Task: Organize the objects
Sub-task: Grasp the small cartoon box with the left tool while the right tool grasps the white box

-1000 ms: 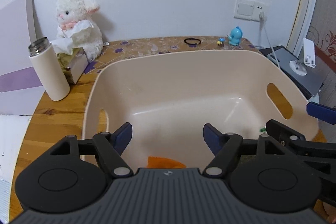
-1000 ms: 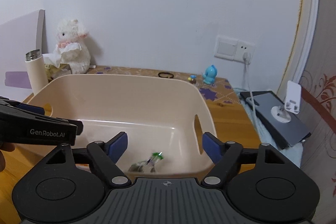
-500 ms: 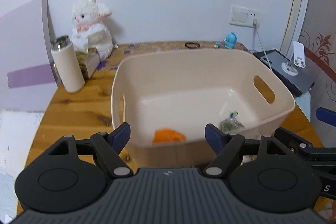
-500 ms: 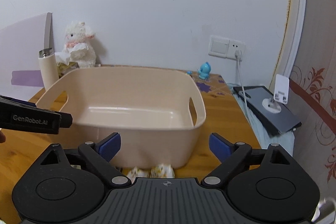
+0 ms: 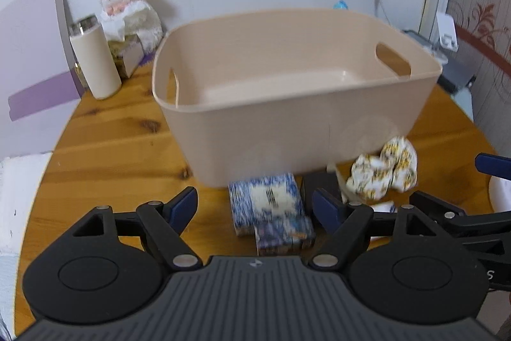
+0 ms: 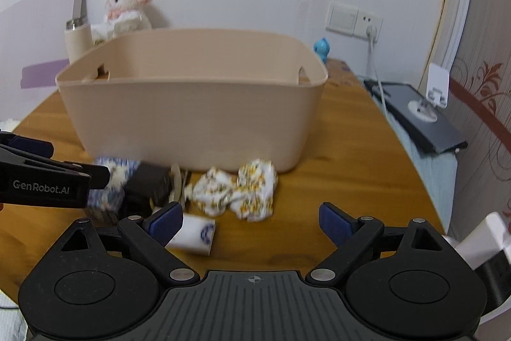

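Both my grippers have pulled back from the bin (image 5: 297, 104) at frame centre; the cloth (image 5: 383, 173) and packets (image 5: 271, 210) lie before it, lower centre. Left gripper (image 5: 255, 206) and right gripper (image 6: 252, 221) gape wide, empty.

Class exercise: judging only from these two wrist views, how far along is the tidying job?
Done: nothing visibly; the beige bin's contents are hidden by its wall. In hand: nothing; the left hand-held gripper and right hand-held gripper are both open. Left: blue patterned packs, crumpled floral cloth and white packet still lie on the table.
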